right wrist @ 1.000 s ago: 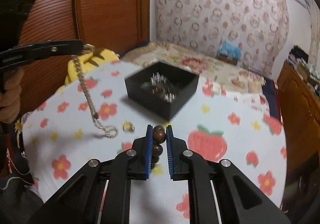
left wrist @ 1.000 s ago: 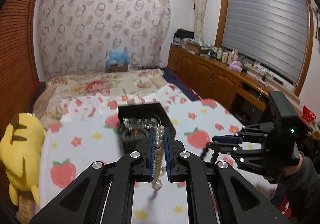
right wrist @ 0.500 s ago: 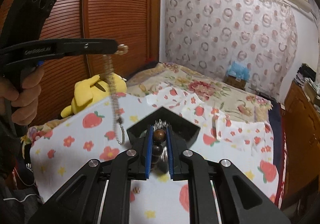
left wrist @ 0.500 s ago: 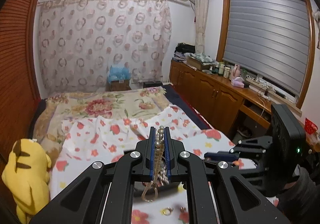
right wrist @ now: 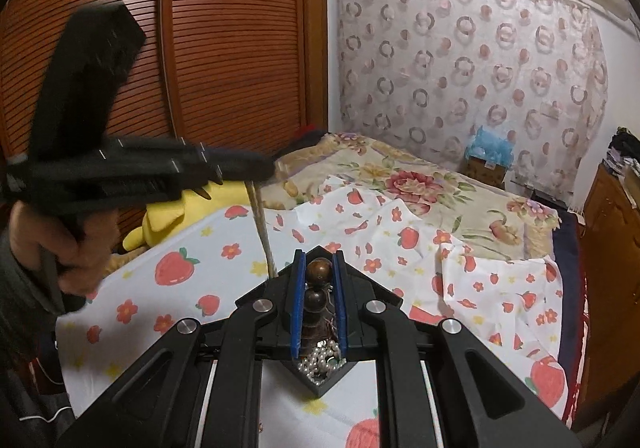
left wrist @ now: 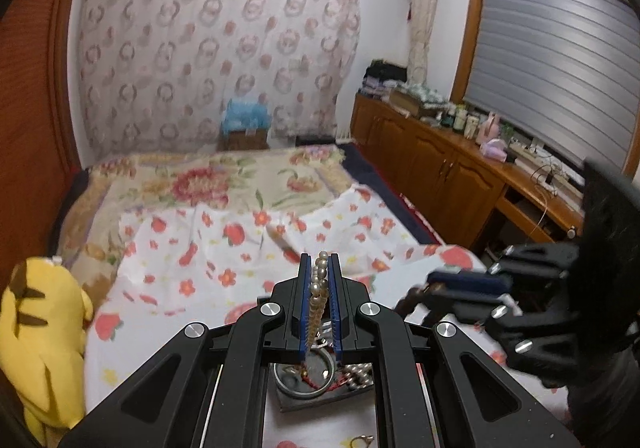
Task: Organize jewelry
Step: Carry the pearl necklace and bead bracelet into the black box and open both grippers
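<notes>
Below, 2 handheld grippers are hovering over a strawberry-print sheet. Left gripper is pinching a pearl strand, which is hanging toward a black jewelry box at 6 o'clock. Right gripper is pinching a brown bead bracelet directly above the same box, where loose pearls are lying. At 9 o'clock in the left view, a yellow plush toy is resting.
</notes>
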